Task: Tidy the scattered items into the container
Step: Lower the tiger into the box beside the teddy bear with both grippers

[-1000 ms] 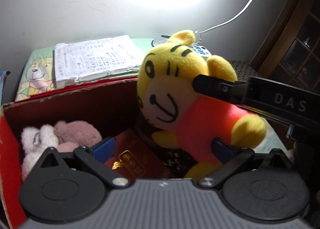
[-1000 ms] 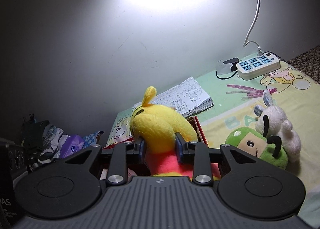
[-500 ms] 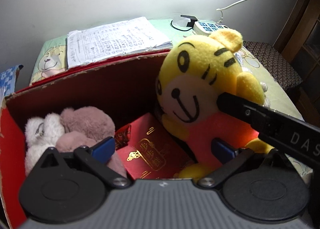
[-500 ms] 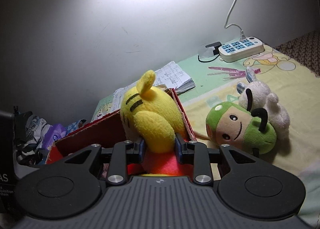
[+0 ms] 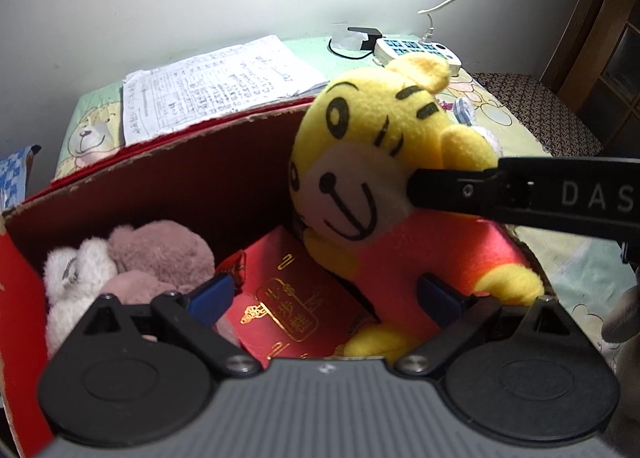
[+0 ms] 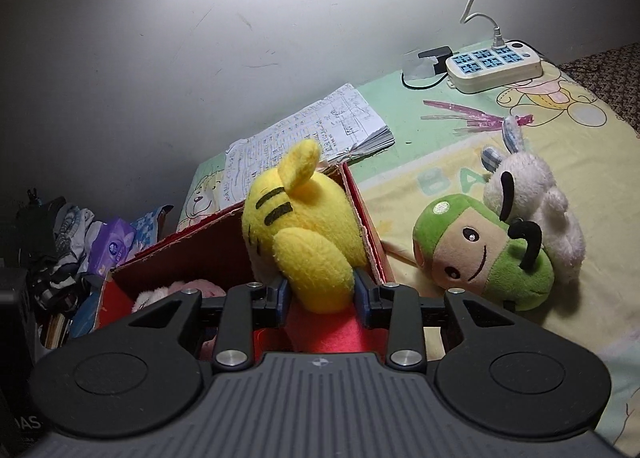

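A yellow tiger plush (image 6: 304, 234) in a red shirt hangs at the right end of the red cardboard box (image 6: 362, 210), its lower body inside. My right gripper (image 6: 320, 292) is shut on the tiger's arm and body. In the left wrist view the tiger (image 5: 360, 162) faces me, and one black finger (image 5: 460, 188) of the right gripper crosses its cheek. The left gripper (image 5: 324, 298) is open over the box (image 5: 160, 162), gripping nothing. A pink plush (image 5: 160, 254), a white plush (image 5: 76, 278) and a red booklet (image 5: 288, 298) lie inside.
A green plush (image 6: 480, 258) and a white rabbit plush (image 6: 536, 202) lie on the cartoon-print sheet right of the box. A stack of written papers (image 6: 320, 130) sits behind the box, and a power strip (image 6: 494, 66) by the wall. Clutter (image 6: 80, 242) is piled at the left.
My right gripper has carried the tiger plush downward, so it now sits lower at the box's right end. The left gripper has stayed open over the box.
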### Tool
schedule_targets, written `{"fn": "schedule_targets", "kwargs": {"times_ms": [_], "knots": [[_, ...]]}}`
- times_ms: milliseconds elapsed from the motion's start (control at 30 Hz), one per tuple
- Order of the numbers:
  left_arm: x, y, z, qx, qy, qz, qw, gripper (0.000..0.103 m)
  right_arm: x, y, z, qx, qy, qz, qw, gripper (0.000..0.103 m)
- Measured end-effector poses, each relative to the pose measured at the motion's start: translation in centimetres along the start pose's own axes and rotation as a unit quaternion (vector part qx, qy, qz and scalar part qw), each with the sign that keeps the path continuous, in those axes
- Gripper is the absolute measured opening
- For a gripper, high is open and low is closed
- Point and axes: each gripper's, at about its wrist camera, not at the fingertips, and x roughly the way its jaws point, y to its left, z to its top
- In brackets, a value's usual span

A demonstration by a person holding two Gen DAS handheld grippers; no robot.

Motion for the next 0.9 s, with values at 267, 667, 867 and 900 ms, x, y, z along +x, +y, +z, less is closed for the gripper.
{"fn": "schedule_targets", "kwargs": {"times_ms": [267,667,867,900], "knots": [[0.5,0.9,-0.2,-0.023,0.018,-0.011,0.9995,0.098,-1.6,0.7,0.9,-0.028,-0.079,0.023,0.996,0.042],[1.3,0.9,0.5,-0.027,0.026,-0.009,0.9993,0.099,2.9,1.3,1.8,-0.085,-0.053,-0.008,0.995,0.026],[1.6,0.8,0.7,-0.03,0.034,0.0,0.999,0.103,2.6,0.9,1.2,-0.087,-0.066,-0.004,0.994,0.027],[1.6,0.8,0.7,-0.031,0.036,0.003,0.9989,0.103,2.6,0.7,1.3,-0.083,-0.068,0.0,0.994,0.027]]}}
